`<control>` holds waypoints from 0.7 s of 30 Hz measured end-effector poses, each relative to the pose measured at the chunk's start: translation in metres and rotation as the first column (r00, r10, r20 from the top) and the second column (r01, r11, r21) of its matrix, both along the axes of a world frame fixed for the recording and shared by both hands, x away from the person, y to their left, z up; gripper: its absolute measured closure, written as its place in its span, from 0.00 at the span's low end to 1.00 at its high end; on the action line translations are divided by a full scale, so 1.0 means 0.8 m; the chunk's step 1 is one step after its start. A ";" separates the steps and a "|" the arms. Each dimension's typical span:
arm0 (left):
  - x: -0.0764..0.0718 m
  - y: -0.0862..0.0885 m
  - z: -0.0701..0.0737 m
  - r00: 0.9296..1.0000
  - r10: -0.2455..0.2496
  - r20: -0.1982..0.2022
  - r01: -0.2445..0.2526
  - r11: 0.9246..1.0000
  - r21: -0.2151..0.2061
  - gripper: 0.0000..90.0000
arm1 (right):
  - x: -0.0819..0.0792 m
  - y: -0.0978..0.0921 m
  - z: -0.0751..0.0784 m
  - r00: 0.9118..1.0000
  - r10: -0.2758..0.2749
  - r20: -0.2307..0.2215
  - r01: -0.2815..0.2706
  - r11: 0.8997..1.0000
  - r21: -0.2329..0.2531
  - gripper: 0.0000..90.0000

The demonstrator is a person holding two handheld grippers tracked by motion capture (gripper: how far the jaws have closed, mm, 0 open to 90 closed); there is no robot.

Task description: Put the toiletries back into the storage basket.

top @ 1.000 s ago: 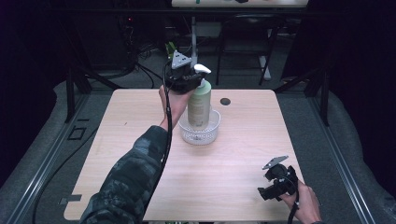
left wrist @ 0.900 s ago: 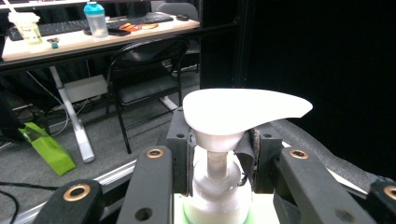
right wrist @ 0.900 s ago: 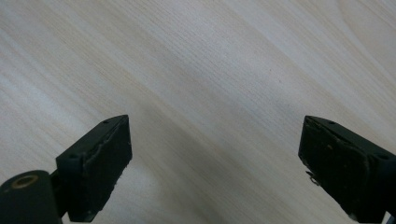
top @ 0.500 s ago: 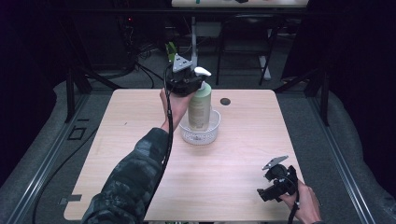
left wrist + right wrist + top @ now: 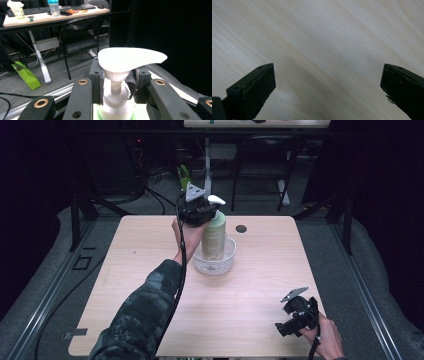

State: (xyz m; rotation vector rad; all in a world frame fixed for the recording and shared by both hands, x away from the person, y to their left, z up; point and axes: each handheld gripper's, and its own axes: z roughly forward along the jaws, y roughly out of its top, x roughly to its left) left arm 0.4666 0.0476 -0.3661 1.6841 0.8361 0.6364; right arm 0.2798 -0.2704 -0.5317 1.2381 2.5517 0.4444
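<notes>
- The pale green pump bottle with a white dispenser head (image 5: 214, 236) stands upright inside a small round white mesh basket (image 5: 215, 265), which sits on the far middle of the light wooden table (image 5: 150, 255).
- The left gripper (image 5: 201, 211), black with a grey three-cornered plate on top, is closed on the bottle's neck just under the pump head; in the left gripper view its two padded jaws press against the white neck (image 5: 115, 87) from either side, with the broad white spout (image 5: 130, 58) jutting out above them.
- The person's left hand (image 5: 181, 232) holds that gripper from the near left side of the bottle, and a camouflage-patterned sleeve (image 5: 142, 315) runs back from it to the bottom edge of the high view; a black cable hangs along the forearm.
- A small dark round spot (image 5: 241, 228) lies on the tabletop just beyond and to the right of the basket.
- The right gripper (image 5: 295, 316) rests low near the front right corner of the table, well apart from the bottle, held by the person's right hand (image 5: 327, 340).
- In the right gripper view its jaws stand wide apart with nothing between them, only bare wood grain (image 5: 324, 55) beneath.
- Beyond the table, the left gripper view takes in a black folding chair (image 5: 80, 37) and a desk with a blue-capped bottle (image 5: 54, 7) on it.
</notes>
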 end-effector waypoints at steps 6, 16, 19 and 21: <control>-0.001 -0.001 -0.005 1.000 0.004 0.002 -0.004 1.000 0.007 0.75 | 0.000 0.000 0.000 1.000 -0.008 -0.006 0.008 1.000 -0.001 0.00; 0.000 -0.003 -0.016 1.000 0.019 0.000 -0.019 1.000 0.008 0.75 | 0.000 0.000 0.000 1.000 -0.009 -0.007 0.009 1.000 -0.002 0.00; 0.001 -0.003 -0.019 1.000 0.024 -0.005 -0.024 1.000 0.007 0.75 | 0.000 0.000 0.000 1.000 -0.007 -0.005 0.007 1.000 -0.001 0.00; 0.000 -0.003 -0.020 1.000 0.026 -0.005 -0.026 1.000 0.015 0.75 | 0.000 0.000 0.000 1.000 -0.008 -0.005 0.008 1.000 0.000 0.00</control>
